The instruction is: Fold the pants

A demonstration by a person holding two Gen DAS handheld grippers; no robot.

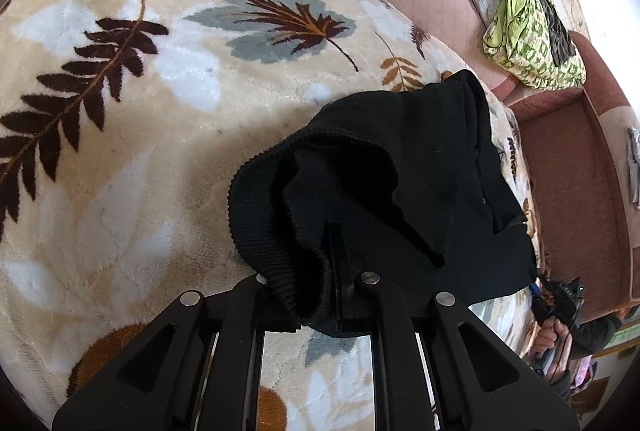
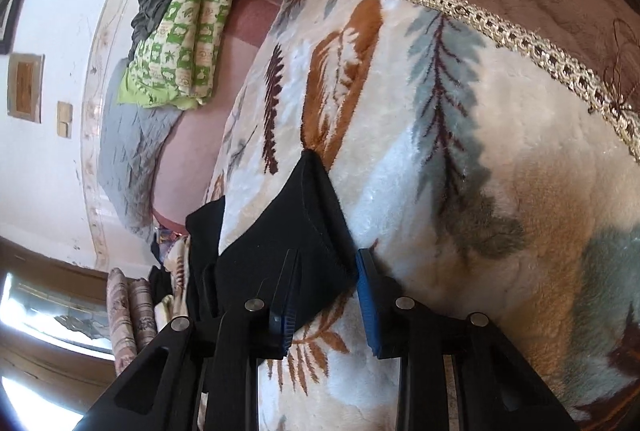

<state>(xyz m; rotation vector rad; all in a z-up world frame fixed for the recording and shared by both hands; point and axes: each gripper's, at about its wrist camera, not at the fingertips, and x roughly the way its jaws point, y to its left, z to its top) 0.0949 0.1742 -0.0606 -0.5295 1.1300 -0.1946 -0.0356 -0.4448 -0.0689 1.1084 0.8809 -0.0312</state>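
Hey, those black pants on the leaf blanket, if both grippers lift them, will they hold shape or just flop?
Probably flop: the black pants already sag in soft folds where the left gripper pinches the ribbed band. They look like thick knit, so likely not slippery. On the plush blanket they may drag rather than slide.

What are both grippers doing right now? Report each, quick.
Left gripper: shut on the black pants, gripping the ribbed waistband.
Right gripper: jaws not yet pressing; a corner of the pants lies between them on the leaf-print blanket.
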